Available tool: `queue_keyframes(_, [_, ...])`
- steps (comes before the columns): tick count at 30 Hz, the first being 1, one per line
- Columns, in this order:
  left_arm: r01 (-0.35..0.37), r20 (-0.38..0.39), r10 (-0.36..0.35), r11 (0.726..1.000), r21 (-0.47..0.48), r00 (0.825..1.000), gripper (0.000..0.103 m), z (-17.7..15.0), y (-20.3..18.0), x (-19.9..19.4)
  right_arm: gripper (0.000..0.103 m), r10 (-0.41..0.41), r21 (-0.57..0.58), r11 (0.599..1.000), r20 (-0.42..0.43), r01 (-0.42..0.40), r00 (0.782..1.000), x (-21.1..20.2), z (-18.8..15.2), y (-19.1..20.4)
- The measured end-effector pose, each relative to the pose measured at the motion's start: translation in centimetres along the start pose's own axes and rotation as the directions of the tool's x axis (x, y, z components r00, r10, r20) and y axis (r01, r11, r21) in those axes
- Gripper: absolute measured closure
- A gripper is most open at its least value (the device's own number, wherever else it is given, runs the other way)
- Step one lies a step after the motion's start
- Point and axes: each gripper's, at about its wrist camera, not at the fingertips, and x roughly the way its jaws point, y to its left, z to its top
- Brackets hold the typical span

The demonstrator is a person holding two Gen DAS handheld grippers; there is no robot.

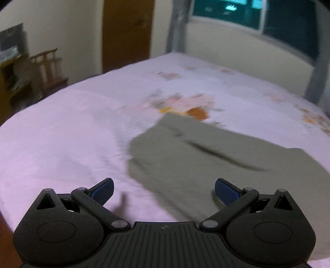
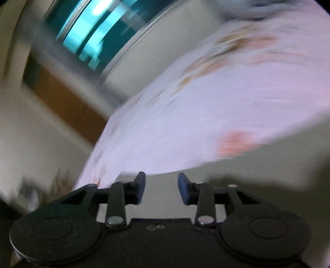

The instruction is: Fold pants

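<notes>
Olive-grey pants lie flat on a bed with a pink floral sheet, right of centre in the left wrist view. My left gripper is open wide and empty, just above the near edge of the pants. In the blurred right wrist view, my right gripper is open and empty, with olive-grey cloth under and to the right of it and the pink sheet beyond.
A wooden door and a window stand behind the bed. A wooden chair and a shelf are at the far left. The bed's left edge drops to the floor.
</notes>
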Motion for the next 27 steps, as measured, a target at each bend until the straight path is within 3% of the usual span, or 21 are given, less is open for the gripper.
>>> queue_keyframes(2, [-0.012,-0.015,0.012,1.0,-0.007,1.0,0.0,0.0,0.9,1.1,0.072,0.009,-0.112,0.993,-0.09,-0.019,0.996,6.2,0.8,4.2])
queue_keyframes(6, [0.032,-0.035,-0.034,0.999,-0.042,0.999,0.0,0.5,1.5,3.0,0.069,0.03,-0.227,0.971,-0.199,-0.075,0.98,15.3,1.4,9.9])
queue_keyframes(9, [0.068,-0.051,-0.071,0.996,-0.052,0.996,0.0,0.6,1.9,4.4,0.064,-0.001,-0.309,0.948,-0.226,-0.071,0.974,20.0,2.1,11.8])
queue_keyframes(12, [0.089,-0.052,-0.092,0.994,-0.057,0.994,0.0,0.2,2.0,5.1,0.064,-0.016,-0.349,0.932,-0.321,-0.103,0.947,23.7,1.6,12.1])
queue_keyframes(16, [0.112,-0.044,-0.116,0.991,-0.074,0.992,0.0,-0.1,2.4,5.4,0.063,0.025,-0.367,0.91,-0.418,-0.194,0.908,24.9,1.6,11.6])
queue_keyframes(20, [0.119,-0.038,-0.122,0.99,-0.077,0.992,0.0,-0.2,2.4,5.5,0.064,0.105,-0.333,0.89,-0.514,-0.311,0.851,24.7,2.0,11.2])
queue_keyframes(22, [0.113,-0.032,-0.116,0.99,-0.081,0.993,0.0,-0.2,2.5,5.5,0.064,0.132,-0.329,0.879,-0.527,-0.345,0.84,24.9,2.1,11.4])
queue_keyframes(25, [0.095,-0.015,-0.097,0.989,-0.11,0.995,0.0,-0.3,2.4,5.0,0.066,0.131,-0.351,0.875,-0.494,-0.334,0.86,25.4,2.1,11.8])
queue_keyframes(27, [0.088,-0.004,-0.089,0.987,-0.133,0.996,0.0,-0.5,2.4,4.7,0.066,0.071,-0.41,0.871,-0.442,-0.272,0.894,25.7,1.8,12.2])
